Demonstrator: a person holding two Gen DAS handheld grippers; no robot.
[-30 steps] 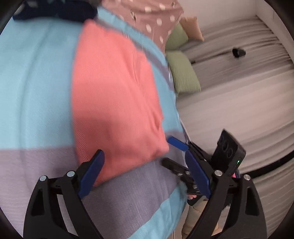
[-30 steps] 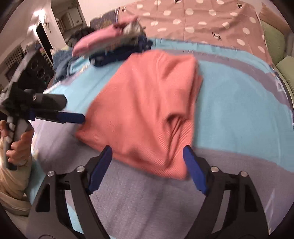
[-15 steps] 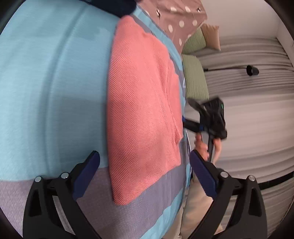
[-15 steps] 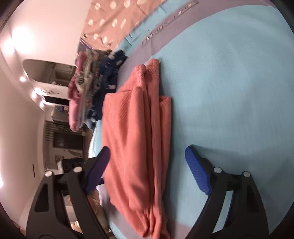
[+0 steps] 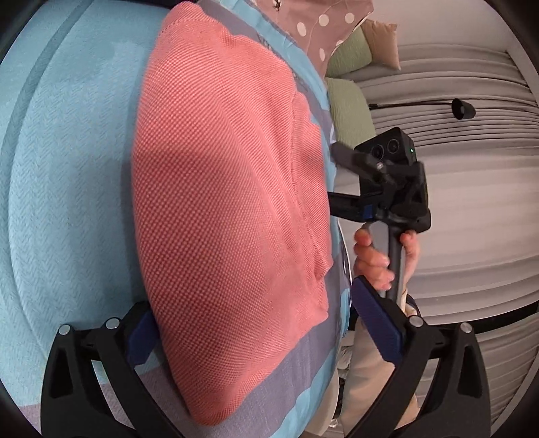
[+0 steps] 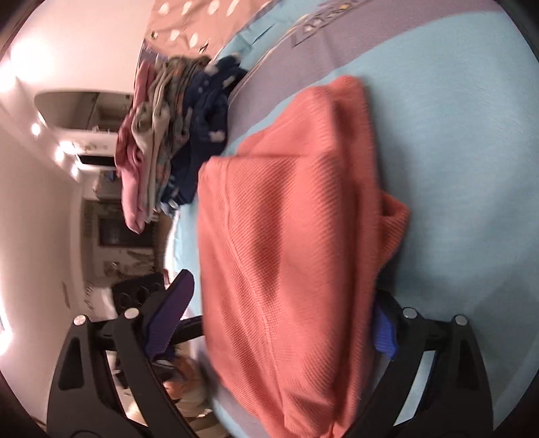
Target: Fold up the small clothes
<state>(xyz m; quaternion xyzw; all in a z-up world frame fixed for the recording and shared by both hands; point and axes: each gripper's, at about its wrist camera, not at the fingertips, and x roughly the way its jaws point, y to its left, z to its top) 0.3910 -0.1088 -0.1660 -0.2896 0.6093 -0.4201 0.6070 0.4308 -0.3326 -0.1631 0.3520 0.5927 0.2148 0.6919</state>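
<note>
A folded coral-pink knitted garment lies flat on a bed covered by a turquoise and grey-lilac striped woven blanket, near the blanket's edge. In the right wrist view the garment shows a doubled layer, with a fold edge running along its right side. The left gripper has its jaws spread wide, one blue-padded finger at each side of the garment's near end; its left finger is partly hidden behind the fabric. The right gripper is likewise spread, straddling the garment's opposite end, its right pad partly covered by cloth. Whether either pad touches the fabric cannot be told. In the left wrist view the right gripper reaches in from the bed's edge, held by a bare hand. Beyond the garment stands a pile of folded clothes in pink, grey and navy. A brown polka-dot cover, two green cushions and a grey ribbed sofa lie further out.
</note>
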